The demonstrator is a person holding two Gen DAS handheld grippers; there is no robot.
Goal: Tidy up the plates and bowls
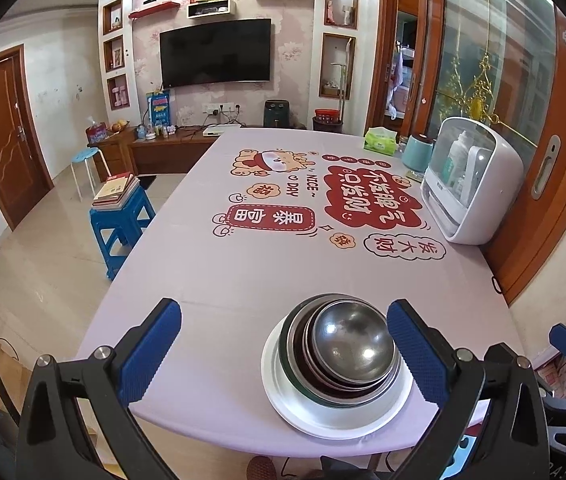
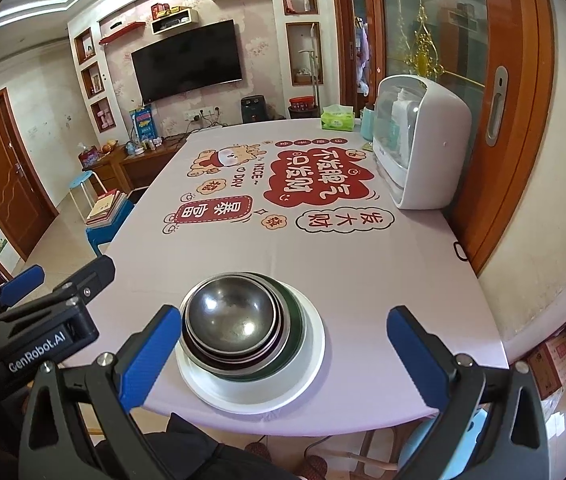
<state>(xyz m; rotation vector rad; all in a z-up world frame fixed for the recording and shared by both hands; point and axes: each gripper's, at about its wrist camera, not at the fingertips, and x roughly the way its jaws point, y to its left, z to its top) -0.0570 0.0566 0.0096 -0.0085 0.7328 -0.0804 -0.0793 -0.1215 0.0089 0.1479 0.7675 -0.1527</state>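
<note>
Both your grippers, left gripper and right gripper, hang wide open and empty over the near table edge, where the nested steel bowls sit on a white plate. Stacking looks done; next you'd judge whether anything needs straightening.

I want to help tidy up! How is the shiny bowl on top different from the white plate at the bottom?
The top metal bowl is dark, shiny steel; the white plate is plain matte white. The bowl is deep and rounded, the plate flat and shallow. The bowl is narrower and sits nested at the top of the stack; the plate is the widest piece and lies directly on the tablecloth. Both are round, upright, and untouched by either gripper.
</note>
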